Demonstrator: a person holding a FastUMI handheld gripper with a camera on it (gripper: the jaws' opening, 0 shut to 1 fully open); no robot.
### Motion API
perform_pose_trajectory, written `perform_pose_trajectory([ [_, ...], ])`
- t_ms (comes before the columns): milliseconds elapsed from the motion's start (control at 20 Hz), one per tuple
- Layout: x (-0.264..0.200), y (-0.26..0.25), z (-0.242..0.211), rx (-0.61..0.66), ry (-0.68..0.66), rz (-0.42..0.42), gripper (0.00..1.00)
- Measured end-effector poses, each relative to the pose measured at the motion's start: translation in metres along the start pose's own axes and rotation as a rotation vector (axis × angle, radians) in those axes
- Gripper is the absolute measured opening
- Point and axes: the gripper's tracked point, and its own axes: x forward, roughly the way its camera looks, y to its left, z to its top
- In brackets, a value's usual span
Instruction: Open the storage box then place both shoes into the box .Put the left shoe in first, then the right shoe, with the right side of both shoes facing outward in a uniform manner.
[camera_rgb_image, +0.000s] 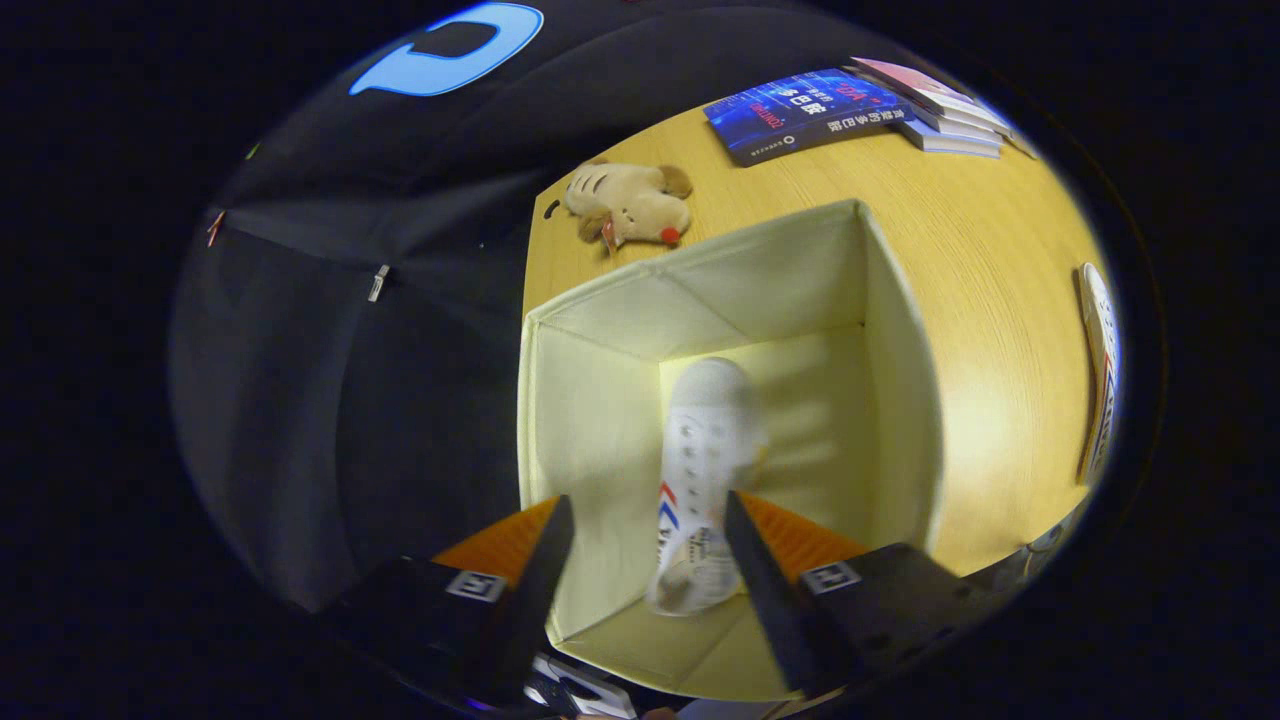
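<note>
An open cream fabric storage box (900, 330) stands on the wooden table, and I look down into it from above. A white shoe (700, 460) with a red and blue mark on its side lies inside the box, toe pointing away from me. My gripper (648, 510) hangs over the near part of the box, open; the shoe's heel end shows in the gap, near the right finger, and neither finger presses on it. A second white shoe (1100, 370) lies on the table far to the right of the box.
A tan plush toy (630, 205) lies on the wooden table (1000, 300) just beyond the box. Several books (810, 112) are stacked at the far side. The table's left edge runs right beside the box, with black cloth wall beyond.
</note>
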Motion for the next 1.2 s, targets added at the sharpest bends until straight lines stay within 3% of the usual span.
perform_pose_trajectory([
  [50,0.001,0.001,0.002,-0.014,-0.012,0.008,1.00],
  [350,-0.040,0.006,0.017,-0.022,-0.065,0.086,0.99],
  [500,-0.083,0.001,0.037,-0.037,-0.119,0.128,0.99],
  [700,-0.144,-0.035,0.064,-0.061,-0.194,0.113,0.99],
  [900,-0.195,-0.113,0.089,-0.020,-0.235,0.025,0.99],
  [1200,-0.233,-0.278,0.099,0.062,-0.242,-0.237,0.99],
])
